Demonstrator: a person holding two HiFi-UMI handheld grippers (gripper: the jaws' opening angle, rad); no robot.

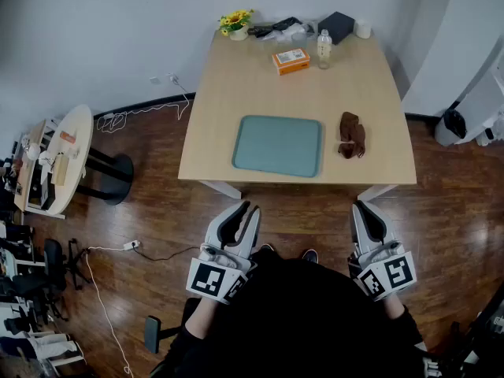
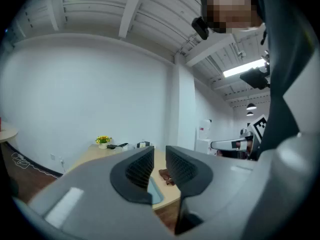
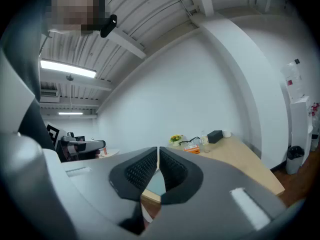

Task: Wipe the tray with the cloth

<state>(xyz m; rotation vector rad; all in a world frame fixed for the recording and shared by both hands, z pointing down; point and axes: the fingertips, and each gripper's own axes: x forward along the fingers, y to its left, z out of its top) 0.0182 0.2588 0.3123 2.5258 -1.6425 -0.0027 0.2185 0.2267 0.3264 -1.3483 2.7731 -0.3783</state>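
Nearest, at 7 o'clock: left gripper [image 1: 246, 208], jaws slightly apart, empty. At 5 o'clock: right gripper [image 1: 364, 205], jaws closed together, empty. Farther, at 12 o'clock on the table [image 1: 260, 85]: teal tray [image 1: 277, 145] lying flat. Brown cloth [image 1: 351, 135] crumpled just beside it at its 3 o'clock, not touching. Beyond: orange box [image 1: 291, 60], bottle [image 1: 324, 48], flowers [image 1: 235, 22].

I'm in office-type rm: long wood desk [image 1: 260, 85], floor cables [image 1: 134, 111] w/ power strip [image 1: 131, 245], ceiling strip lights [image 3: 67, 69].
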